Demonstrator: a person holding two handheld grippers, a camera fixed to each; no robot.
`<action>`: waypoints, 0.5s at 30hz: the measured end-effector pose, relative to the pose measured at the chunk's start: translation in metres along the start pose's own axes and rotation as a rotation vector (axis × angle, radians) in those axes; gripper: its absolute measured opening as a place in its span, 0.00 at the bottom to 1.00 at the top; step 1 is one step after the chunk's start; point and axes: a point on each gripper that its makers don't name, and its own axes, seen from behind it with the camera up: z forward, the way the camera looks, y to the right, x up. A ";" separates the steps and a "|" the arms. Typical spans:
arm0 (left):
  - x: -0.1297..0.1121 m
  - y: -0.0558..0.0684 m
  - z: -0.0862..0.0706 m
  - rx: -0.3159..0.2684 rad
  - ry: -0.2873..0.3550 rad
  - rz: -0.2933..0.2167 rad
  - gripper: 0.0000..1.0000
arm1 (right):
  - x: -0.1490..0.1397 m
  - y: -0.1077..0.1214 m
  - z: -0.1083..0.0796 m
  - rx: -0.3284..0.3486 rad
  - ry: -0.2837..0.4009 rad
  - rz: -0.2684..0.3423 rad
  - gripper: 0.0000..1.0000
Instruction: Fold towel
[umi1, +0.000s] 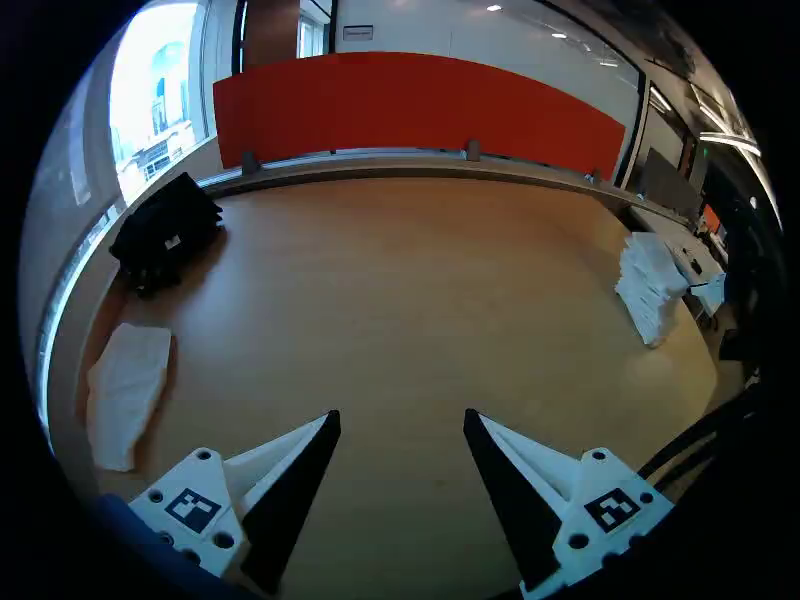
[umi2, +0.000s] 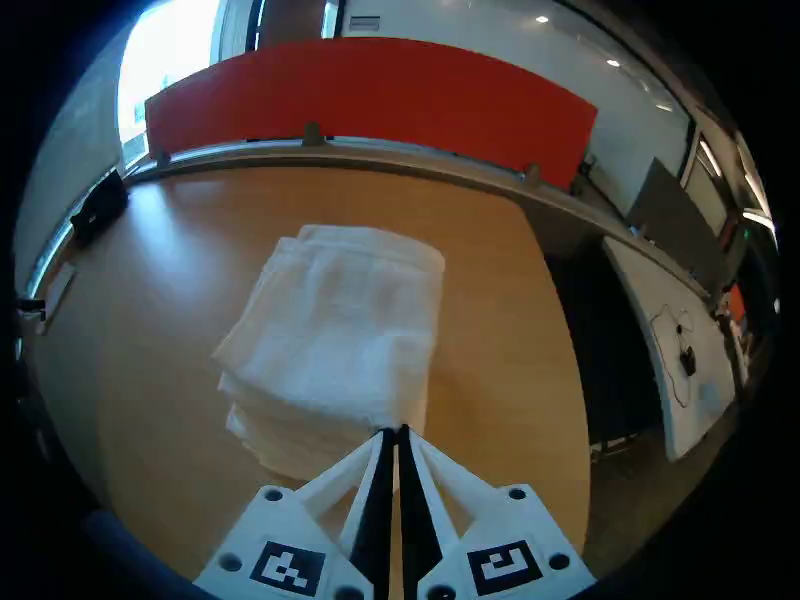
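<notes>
A stack of folded white towels (umi2: 340, 330) lies on the wooden table (umi2: 500, 330) in the right gripper view. My right gripper (umi2: 393, 434) is shut at the stack's near edge, its fingertips pinching the rim of the top towel. In the left gripper view my left gripper (umi1: 402, 420) hangs open over bare wood with nothing between its fingers. The same towel stack (umi1: 650, 285) stands far off to its right. A single folded white towel (umi1: 125, 395) lies near the table's left edge.
A black bag (umi1: 165, 235) sits at the table's far left corner. A red partition (umi1: 420, 105) runs along the back edge. Beyond the right edge stands a white desk (umi2: 670, 340) with cables.
</notes>
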 end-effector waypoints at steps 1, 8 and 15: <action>0.000 0.000 0.000 0.001 -0.001 0.000 0.91 | -0.003 0.000 0.002 0.000 -0.007 0.003 0.03; 0.000 -0.002 -0.001 0.004 -0.002 -0.005 0.92 | -0.013 0.001 0.015 -0.006 -0.039 0.022 0.03; 0.001 -0.003 0.000 0.006 -0.002 -0.003 0.92 | -0.013 0.004 0.017 -0.016 -0.041 0.031 0.05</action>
